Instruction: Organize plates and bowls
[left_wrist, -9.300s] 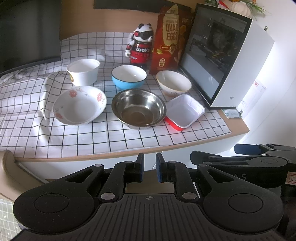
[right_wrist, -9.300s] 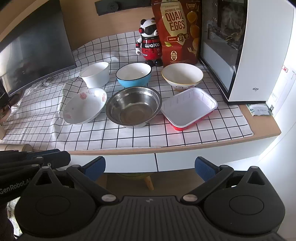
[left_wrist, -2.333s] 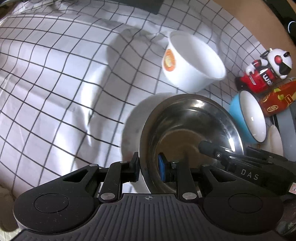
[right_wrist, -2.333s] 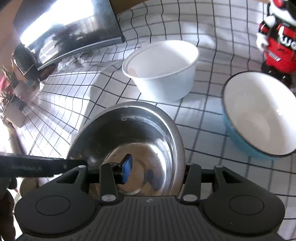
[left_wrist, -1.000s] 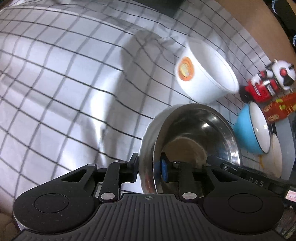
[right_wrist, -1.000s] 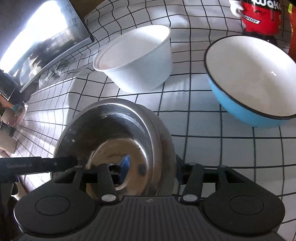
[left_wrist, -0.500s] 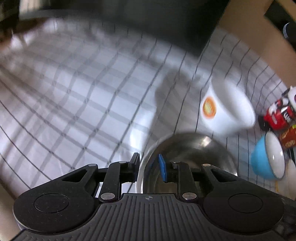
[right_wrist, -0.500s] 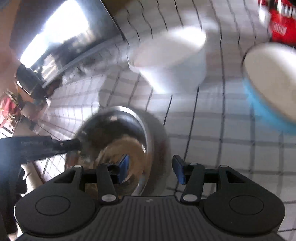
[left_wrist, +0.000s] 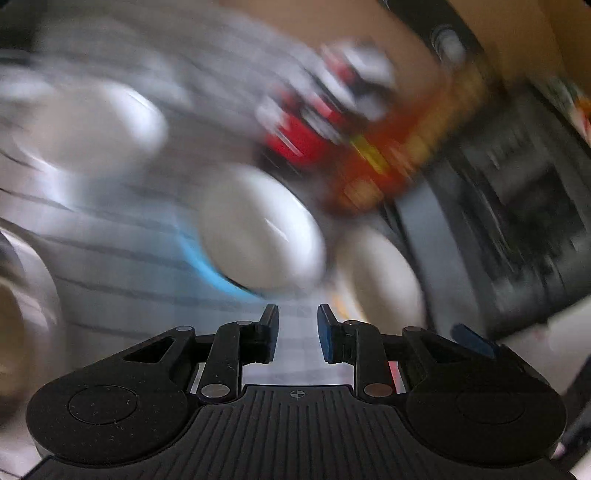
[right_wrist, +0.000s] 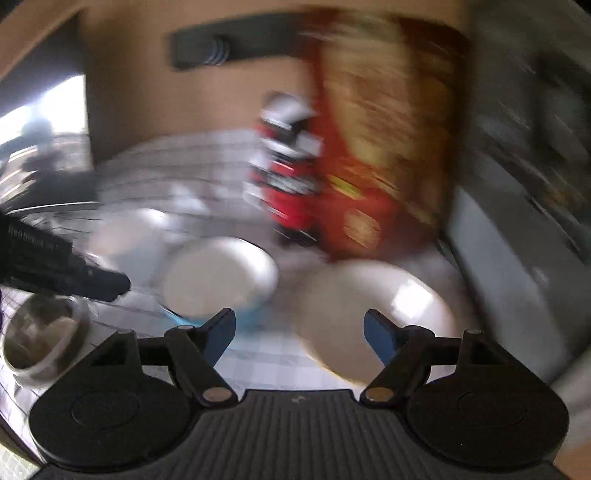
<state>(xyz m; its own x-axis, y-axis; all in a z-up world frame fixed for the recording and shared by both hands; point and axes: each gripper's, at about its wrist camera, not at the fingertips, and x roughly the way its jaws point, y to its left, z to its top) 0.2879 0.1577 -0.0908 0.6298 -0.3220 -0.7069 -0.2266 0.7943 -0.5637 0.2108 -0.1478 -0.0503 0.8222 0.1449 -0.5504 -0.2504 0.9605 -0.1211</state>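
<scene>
**Both grippers empty above the checked cloth, bowls ahead**

Both views are heavily smeared by motion blur, so fine detail is lost.

In the left wrist view, the left gripper (left_wrist: 296, 332) is seen with its jaws parted by a narrow gap, and nothing is held between them. Just beyond its fingertips a blue bowl (left_wrist: 258, 240) with a white inside is set on the checked cloth (left_wrist: 122, 280). A cream bowl (left_wrist: 380, 273) is found just beside the blue one, to its right, next to a dark-fronted appliance (left_wrist: 517, 221). A white bowl (left_wrist: 92, 125) is placed farther back on the left. The rim of a steel bowl (left_wrist: 22, 295) is cut off by the left edge of the picture. Behind the bowls a red and white toy figure (left_wrist: 317, 122) and a red snack bag (left_wrist: 399, 147) are made out.

In the right wrist view, the right gripper (right_wrist: 299, 336) is held wide open and empty. The blue bowl (right_wrist: 218, 277) is seen ahead of its left finger and the cream bowl (right_wrist: 373, 317) ahead of its right finger, the two near each other. The steel bowl (right_wrist: 44, 336) is seen low on the left, under the black arm of the left gripper (right_wrist: 114, 284). The toy figure (right_wrist: 288, 166) and snack bag (right_wrist: 384, 147) are stood behind, against the wall. Whether the steel bowl is nested in another dish cannot be told.
</scene>
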